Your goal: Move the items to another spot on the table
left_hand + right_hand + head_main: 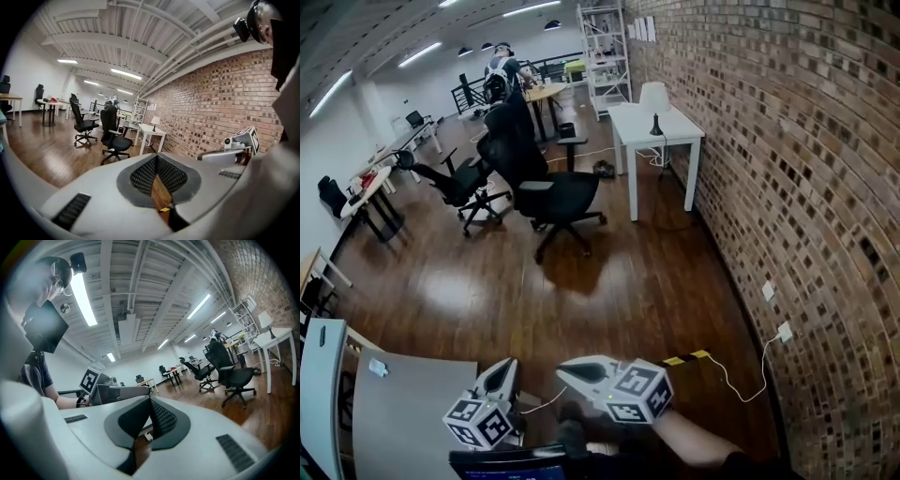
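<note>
Items: none of the things to be moved shows plainly. The only candidate is a small pale thing [378,367] on the grey table [422,422] at the lower left of the head view, too small to name.
Long axis: cannot tell, as it is only a speck at this size.
Direction from the fingers: the pale thing lies off to the left of both grippers. They point out over the wooden floor [609,281] toward the office chairs [548,187], not at the table.
Nearer hand: the left gripper [504,367] hangs just beside the table's right edge. The right gripper [567,369] is close beside it, on the side away from the table.
Left gripper: its fingers [143,176] are together with nothing between them, and only floor shows past them.
Right gripper: fingers together and empty.
Stage, as a judgement: nothing is in hand, so a pick is yet to come.
Coming move, as a judgement: both grippers need to swing left and tip down toward the table, the left one leading, and then open.
</note>
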